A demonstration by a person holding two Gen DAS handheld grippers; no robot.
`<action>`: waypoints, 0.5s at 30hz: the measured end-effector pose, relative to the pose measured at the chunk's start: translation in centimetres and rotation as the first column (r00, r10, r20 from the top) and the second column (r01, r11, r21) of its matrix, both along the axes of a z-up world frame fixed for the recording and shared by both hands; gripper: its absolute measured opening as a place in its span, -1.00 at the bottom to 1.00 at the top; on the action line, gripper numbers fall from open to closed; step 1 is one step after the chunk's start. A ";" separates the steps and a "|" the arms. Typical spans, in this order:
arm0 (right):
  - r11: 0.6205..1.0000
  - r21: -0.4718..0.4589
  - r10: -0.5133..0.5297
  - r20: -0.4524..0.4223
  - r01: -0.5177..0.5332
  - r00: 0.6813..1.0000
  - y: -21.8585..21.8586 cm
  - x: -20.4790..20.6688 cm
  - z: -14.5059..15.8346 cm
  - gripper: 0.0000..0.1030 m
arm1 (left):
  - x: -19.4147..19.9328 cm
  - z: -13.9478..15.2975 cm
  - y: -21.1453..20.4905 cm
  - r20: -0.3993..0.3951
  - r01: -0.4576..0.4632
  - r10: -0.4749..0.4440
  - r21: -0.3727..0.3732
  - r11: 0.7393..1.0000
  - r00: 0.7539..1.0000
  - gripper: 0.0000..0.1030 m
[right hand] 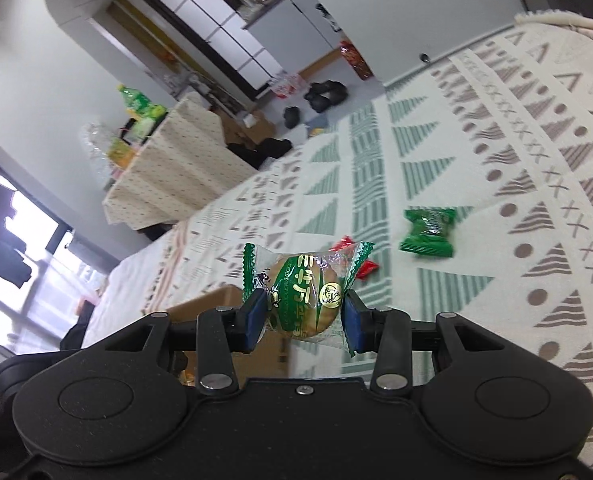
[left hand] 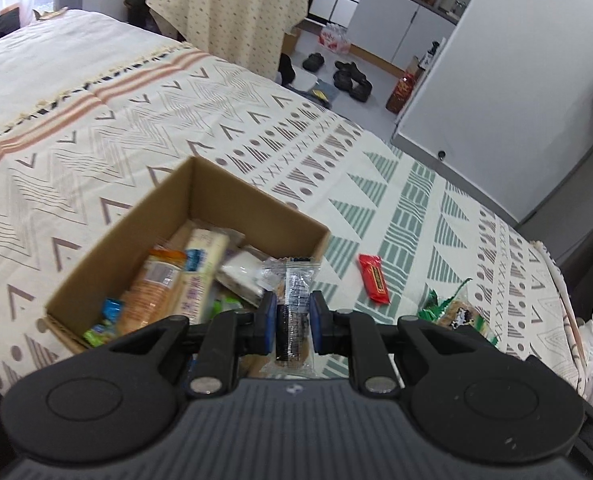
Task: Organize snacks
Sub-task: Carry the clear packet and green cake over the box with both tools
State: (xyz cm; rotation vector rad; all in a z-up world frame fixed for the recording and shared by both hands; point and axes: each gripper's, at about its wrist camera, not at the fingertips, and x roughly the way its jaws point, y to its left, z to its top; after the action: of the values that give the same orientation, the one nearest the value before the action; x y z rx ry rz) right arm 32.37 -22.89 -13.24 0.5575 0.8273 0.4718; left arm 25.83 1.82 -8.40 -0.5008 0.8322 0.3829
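Observation:
My left gripper (left hand: 292, 322) is shut on a slim clear-wrapped cookie bar (left hand: 293, 312), held above the near right corner of an open cardboard box (left hand: 200, 188) that holds several snack packs. The box sits on a patterned bedspread (left hand: 136, 120). A red candy bar (left hand: 373, 279) and a green-wrapped biscuit pack (left hand: 454, 312) lie on the spread right of the box. In the right wrist view, my right gripper (right hand: 304, 318) is shut on a round biscuit in a green and clear wrapper (right hand: 306, 294), lifted off the bed. A green snack pack (right hand: 428, 232) and a red wrapper (right hand: 366, 266) lie beyond it; the box corner (right hand: 216, 304) shows lower left.
Past the bed's far edge stand a cloth-draped table (left hand: 232, 4), shoes (left hand: 350, 78) on the floor and white cabinets (left hand: 400, 20). A white door panel (left hand: 496, 80) rises to the right. A window (right hand: 20, 240) lies on the left of the right wrist view.

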 end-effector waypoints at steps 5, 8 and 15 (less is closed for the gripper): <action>1.000 0.009 0.027 0.030 -0.027 0.999 1.1 -0.9 0.8 -0.22 | -1.4 1.0 1.5 0.012 -0.030 0.030 0.008 1.000 0.999 -0.68; 0.999 0.010 0.049 0.046 -0.049 0.998 1.9 -1.4 1.3 -0.22 | -2.2 1.5 2.5 0.021 -0.051 0.050 0.012 0.999 0.999 -0.67; 0.996 0.013 0.092 0.074 -0.093 0.993 3.6 -2.5 2.0 -0.22 | -3.5 1.9 4.9 0.026 -0.093 0.093 0.011 0.996 0.995 -0.67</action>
State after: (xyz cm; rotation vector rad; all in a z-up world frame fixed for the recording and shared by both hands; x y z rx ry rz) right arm 29.86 -19.33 -11.27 0.5158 0.7819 0.5816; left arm 22.36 6.67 -6.48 -0.5336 0.7837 0.4663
